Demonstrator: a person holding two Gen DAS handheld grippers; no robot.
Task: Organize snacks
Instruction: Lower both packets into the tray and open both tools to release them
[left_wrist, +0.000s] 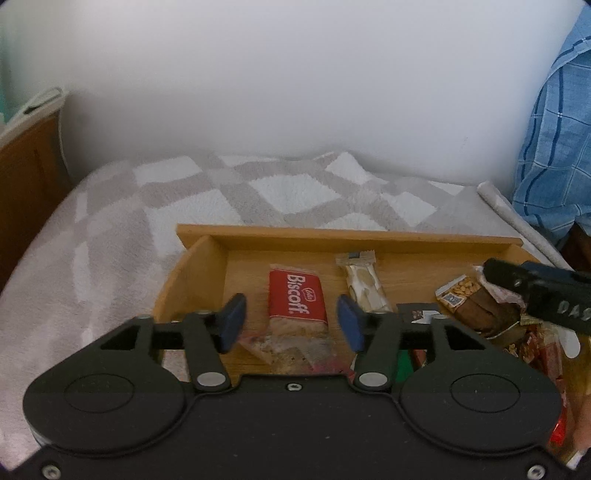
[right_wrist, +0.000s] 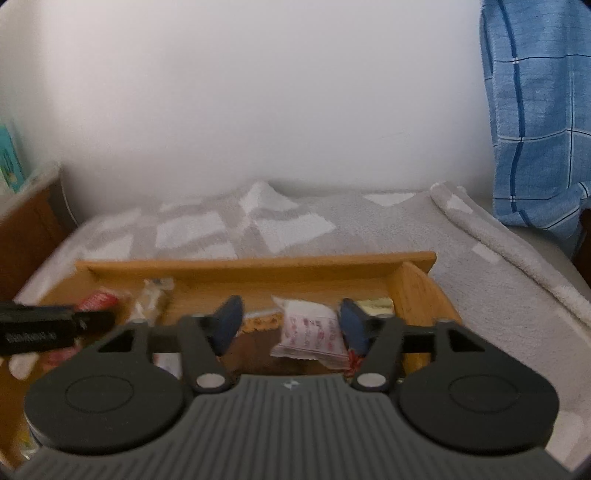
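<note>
Over the tray: left tongs (left_wrist: 291, 323) spread above Biscoff pack (left_wrist: 296, 295)
Right tongs (right_wrist: 290, 325): spread around white sachet (right_wrist: 310, 332)
Advice: centre pads, then squeeze gently; wooden tray (left_wrist: 347, 236) wall lies at twelve o'clock

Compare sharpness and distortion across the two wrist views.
Left wrist view: mostly sharp, the red Biscoff packet label readable, fisheye bending the wooden tray rim. Right wrist view: softer, the white snack packet print smeared, same fisheye curve; even lighting in both.

Snack pile (left_wrist: 491, 317) part-hidden behind right claw (left_wrist: 496, 275) (labels unreadable), cut off at rt edge.
</note>
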